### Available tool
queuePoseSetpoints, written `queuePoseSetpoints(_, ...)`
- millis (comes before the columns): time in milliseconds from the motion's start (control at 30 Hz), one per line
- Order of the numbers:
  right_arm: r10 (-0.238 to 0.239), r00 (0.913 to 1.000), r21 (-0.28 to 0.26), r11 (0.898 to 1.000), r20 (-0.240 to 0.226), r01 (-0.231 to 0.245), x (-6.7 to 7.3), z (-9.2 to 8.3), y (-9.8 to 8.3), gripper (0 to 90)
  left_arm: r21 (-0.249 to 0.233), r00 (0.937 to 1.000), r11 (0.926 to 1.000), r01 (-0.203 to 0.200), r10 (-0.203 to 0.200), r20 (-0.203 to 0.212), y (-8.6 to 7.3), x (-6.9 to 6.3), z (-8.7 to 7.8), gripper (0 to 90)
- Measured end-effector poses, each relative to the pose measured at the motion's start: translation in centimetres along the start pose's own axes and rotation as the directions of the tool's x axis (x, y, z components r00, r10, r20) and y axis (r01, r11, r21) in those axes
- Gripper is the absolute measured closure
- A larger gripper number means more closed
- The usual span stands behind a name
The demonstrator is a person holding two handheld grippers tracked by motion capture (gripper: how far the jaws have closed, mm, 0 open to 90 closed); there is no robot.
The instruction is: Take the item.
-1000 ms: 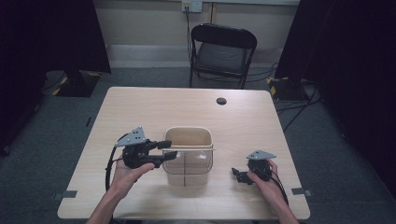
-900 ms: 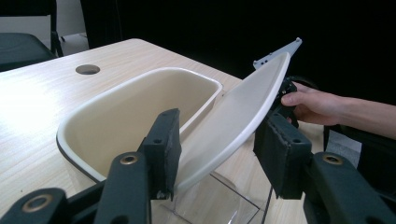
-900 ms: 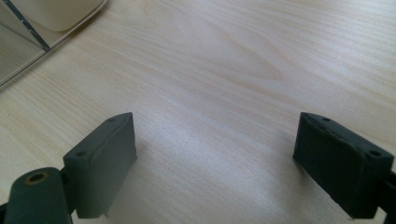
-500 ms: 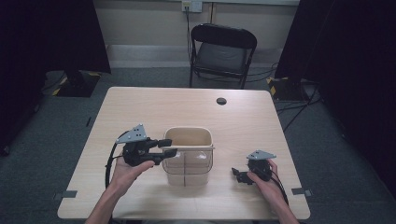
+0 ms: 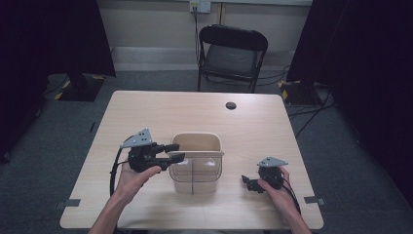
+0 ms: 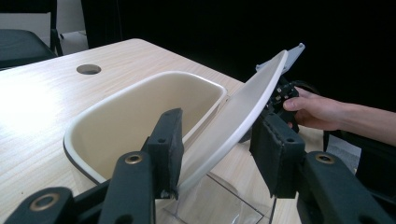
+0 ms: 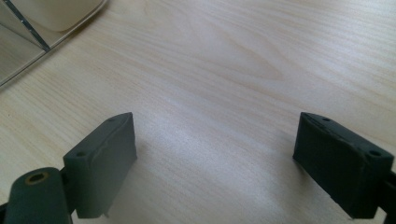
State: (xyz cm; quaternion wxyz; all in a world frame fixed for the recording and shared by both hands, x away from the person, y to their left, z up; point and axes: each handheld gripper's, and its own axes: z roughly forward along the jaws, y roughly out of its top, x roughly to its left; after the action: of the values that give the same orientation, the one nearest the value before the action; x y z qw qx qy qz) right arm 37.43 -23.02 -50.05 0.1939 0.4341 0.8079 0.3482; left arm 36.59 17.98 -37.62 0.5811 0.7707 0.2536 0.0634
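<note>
Between left gripper (image 6: pixel 219 154) fingers, lid (image 6: pixel 238 116) (tilted) runs toward the right gripper (image 5: pixel 253 183)

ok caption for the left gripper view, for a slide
Left gripper open around the tilted lid of a cream bin on a wooden table.

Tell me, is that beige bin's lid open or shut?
Open: the lid tilts up off the bin, between the left hand-held gripper's jaws.
</note>
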Motion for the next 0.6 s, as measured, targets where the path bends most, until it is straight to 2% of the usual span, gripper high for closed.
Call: queuePoseSetpoints(600,-0.001,1.0,0.0,1.0,0.0,0.001,0.0,0.0,0.0,12.3,0.001,1.0,1.0,-0.004,0.004,-0.003,0.04,-0.06,0.01,54.8)
